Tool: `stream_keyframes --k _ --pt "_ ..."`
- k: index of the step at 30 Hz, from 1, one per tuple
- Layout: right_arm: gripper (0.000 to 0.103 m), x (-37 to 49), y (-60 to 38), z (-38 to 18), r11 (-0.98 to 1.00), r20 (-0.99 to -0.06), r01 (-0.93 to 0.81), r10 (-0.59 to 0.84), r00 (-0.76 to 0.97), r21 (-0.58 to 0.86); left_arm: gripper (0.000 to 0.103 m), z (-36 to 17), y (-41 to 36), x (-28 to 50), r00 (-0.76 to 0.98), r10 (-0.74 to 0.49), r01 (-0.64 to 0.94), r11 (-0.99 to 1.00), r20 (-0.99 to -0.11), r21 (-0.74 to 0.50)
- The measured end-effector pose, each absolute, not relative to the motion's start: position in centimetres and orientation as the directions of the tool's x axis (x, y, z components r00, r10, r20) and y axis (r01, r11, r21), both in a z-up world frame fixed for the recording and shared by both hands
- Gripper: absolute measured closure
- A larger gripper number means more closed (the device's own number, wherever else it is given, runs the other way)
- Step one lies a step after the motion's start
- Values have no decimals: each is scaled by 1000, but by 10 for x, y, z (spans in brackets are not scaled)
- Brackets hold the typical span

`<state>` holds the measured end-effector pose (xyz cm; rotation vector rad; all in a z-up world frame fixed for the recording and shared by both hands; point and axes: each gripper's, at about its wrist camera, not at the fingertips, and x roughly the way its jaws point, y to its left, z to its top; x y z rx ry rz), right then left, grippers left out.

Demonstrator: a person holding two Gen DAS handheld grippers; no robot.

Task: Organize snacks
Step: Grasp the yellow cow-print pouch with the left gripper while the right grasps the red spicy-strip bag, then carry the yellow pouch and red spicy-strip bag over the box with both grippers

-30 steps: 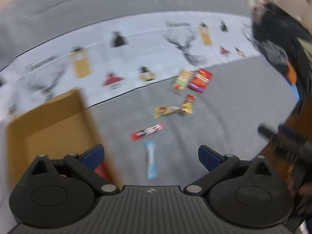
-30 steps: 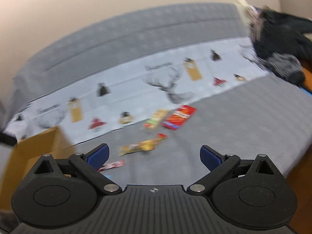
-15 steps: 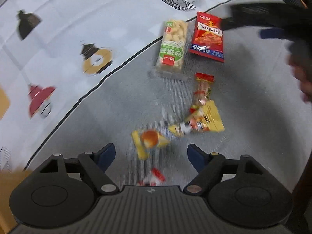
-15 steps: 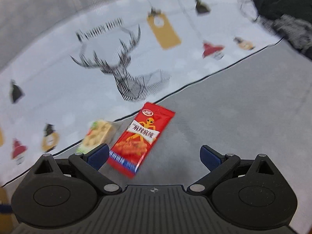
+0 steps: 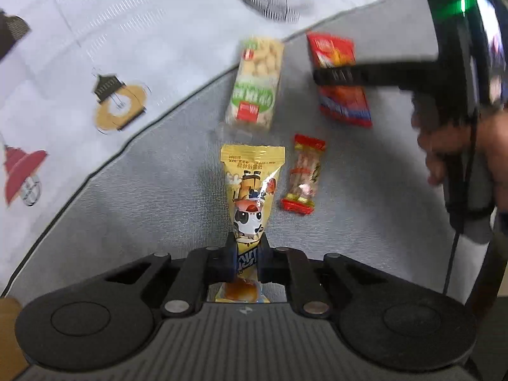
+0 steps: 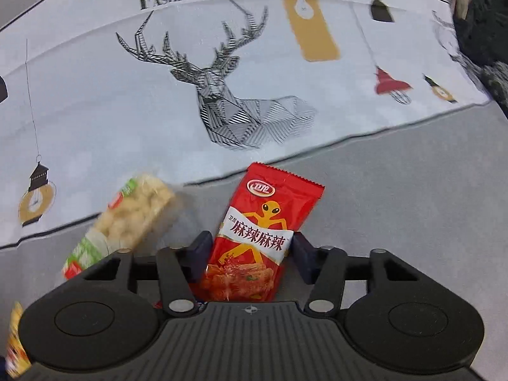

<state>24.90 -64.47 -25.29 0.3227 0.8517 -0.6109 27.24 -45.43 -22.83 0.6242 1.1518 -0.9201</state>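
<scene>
Grey bed cover (image 5: 133, 209). Left gripper (image 5: 247, 259) pinches yellow snack pack (image 5: 250, 190); right gripper (image 6: 250, 250) brackets red spicy packet (image 6: 260, 231), contact unclear. Seat both grips firmly, lift straight.

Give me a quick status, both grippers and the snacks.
Left gripper shut on yellow snack packet. Right gripper shut on red spicy snack packet. Nothing in the way.

Peanut pack (image 5: 255, 84) left of spicy packet (image 5: 341, 76)
</scene>
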Motion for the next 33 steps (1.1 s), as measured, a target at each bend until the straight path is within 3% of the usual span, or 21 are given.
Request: stream_keyframes --k 4,17,24,33 --pt "52 213 -637 -228 770 -744 634 -379 550 76 91 -197 -434 254 138 -337 828 555 -931 -77" --pt "52 71 -530 -106 768 -598 567 -313 738 297 91 -76 -338 155 328 -286 702 712 -900 29" --pt "52 15 -438 -60 836 -558 429 -188 809 341 91 -25 -254 94 411 -289 646 762 -865 53" --pt "52 -28 -319 -24 918 -519 196 14 855 346 91 -9 -138 33 455 -241 533 845 -857 46"
